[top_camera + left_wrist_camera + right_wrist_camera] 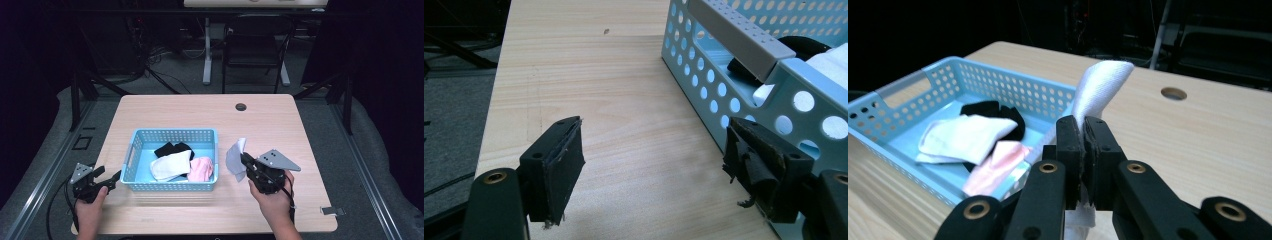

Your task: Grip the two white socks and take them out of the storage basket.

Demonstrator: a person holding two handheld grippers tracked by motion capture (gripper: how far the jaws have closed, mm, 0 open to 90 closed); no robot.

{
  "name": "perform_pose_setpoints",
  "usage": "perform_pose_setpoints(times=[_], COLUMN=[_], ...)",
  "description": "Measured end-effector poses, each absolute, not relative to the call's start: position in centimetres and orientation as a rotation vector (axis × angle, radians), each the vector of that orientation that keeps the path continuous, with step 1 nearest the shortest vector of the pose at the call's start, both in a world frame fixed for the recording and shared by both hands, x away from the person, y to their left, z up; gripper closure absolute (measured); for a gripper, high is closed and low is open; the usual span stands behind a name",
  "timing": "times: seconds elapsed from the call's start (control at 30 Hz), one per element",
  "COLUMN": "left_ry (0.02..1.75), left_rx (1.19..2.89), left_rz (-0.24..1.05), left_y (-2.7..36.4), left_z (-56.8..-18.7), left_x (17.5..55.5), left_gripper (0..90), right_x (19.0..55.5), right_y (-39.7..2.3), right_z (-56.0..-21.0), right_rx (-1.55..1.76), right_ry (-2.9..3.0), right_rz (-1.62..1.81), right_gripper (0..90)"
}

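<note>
Two grippers work beside a light blue plastic basket (172, 136) with holes, on a pale wooden table (270, 125).

The right gripper (1083, 132) pinches a white cloth (1100, 85) tight and holds it up just to the right of the basket. The left gripper (654, 165) has its jaws wide apart with nothing in them, low by the basket's left end. Inside the basket lie a black cloth (172, 148), another white cloth (170, 165) and a pink cloth (202, 168).

A dark-framed chair (255, 47) stands beyond the light wooden table (280, 120); black cables (155, 65) trail across grey carpet (190, 75).
</note>
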State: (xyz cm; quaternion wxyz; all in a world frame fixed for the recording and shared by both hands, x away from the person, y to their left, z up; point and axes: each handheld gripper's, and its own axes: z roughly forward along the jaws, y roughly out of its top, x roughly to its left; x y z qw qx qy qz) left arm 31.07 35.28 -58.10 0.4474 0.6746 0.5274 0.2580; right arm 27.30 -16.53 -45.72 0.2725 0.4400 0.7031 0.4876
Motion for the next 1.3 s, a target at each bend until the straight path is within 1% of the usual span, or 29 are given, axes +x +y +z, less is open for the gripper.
perform_pose_setpoints(times=[0.37, 0.4, 0.7, 0.9, 1.07, 1.2, 1.3], left_ry=[1.306, 1.305, 1.304, 1.304, 1.307, 1.304, 1.304], left_rx=[1.673, 1.671, 1.671, 1.670, 1.674, 1.671, 1.671], left_rz=[0.638, 0.638, 0.639, 0.639, 0.637, 0.637, 0.637], left_y=[35.3, 35.3, 35.3, 35.3, 35.3, 35.3, 35.3], left_z=[-58.1, -58.1, -58.1, -58.1, -58.0, -58.1, -58.1], left_x=[31.1, 31.1, 31.1, 31.1, 31.1, 31.1, 31.1], left_gripper=[23.7, 23.7, 23.7, 23.7, 23.7, 23.8, 23.7], right_x=[28.1, 28.3, 28.9, 29.6, 29.7, 29.6, 29.5], right_y=[-17.9, -18.4, -21.2, -22.9, -23.3, -23.3, -23.3], right_z=[-49.4, -50.3, -52.9, -54.4, -54.6, -54.6, -54.6], right_rx=[1.293, 1.324, 1.474, 1.634, 1.662, 1.655, 1.639], right_ry=[1.910, 1.898, 1.853, 1.841, 1.829, 1.821, 1.810], right_rz=[1.243, 1.234, 1.144, 1.115, 1.105, 1.096, 1.110], right_gripper=[85.7, 85.7, 85.5, 84.5, 83.9, 81.8, 73.1])
